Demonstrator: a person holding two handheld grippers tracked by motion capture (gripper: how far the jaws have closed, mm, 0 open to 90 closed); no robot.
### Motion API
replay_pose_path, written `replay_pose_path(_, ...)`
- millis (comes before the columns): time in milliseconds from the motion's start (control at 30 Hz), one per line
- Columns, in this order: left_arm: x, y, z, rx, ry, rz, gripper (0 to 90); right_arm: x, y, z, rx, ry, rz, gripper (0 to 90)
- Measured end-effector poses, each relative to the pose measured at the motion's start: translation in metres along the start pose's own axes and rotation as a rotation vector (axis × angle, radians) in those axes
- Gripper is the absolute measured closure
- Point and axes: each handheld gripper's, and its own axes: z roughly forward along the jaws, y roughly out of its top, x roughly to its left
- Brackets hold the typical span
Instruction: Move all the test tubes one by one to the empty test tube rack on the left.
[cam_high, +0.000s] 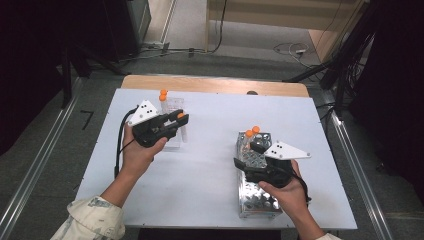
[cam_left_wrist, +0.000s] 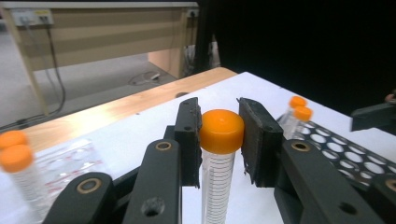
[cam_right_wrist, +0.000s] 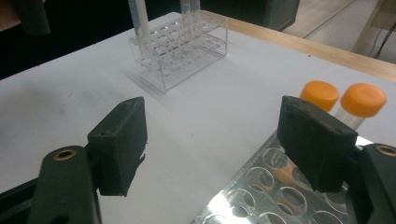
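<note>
Orange-capped tube (cam_left_wrist: 219, 158) upright, cap up, clamped in left gripper (cam_left_wrist: 220, 140), right gripper (cam_right_wrist: 219, 149) spread wide, empty

Left tongs (cam_high: 181, 118) clamped tight, right tongs (cam_high: 246, 154) spread wide with nothing between.

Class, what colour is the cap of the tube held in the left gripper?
Orange cap, clearest in the left gripper view.

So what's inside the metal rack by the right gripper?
Two orange-capped tubes stand in the metal rack at its far end; the holes seen around them look empty. The right gripper and hand cover its middle, so those holes can't be checked.
</note>
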Motion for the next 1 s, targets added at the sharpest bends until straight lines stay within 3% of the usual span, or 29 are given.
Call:
replay_pose_path(400, 0.031, 0.002, -0.003, -0.025, 0.124, -0.051, 70.7, -0.009, -0.008, -0.009, 0.003, -0.020, 0.016, 21.5)
replay_pose_path(700, 0.058, 0.003, 0.007, -0.035, 0.265, -0.064, 70.8, -0.012, -0.011, -0.011, 0.006, -0.025, 0.024, 21.5)
replay_pose_path(1000, 0.079, 0.003, 0.016, -0.054, 0.359, -0.088, 70.8, -0.012, -0.011, -0.011, 0.006, -0.026, 0.027, 21.6)
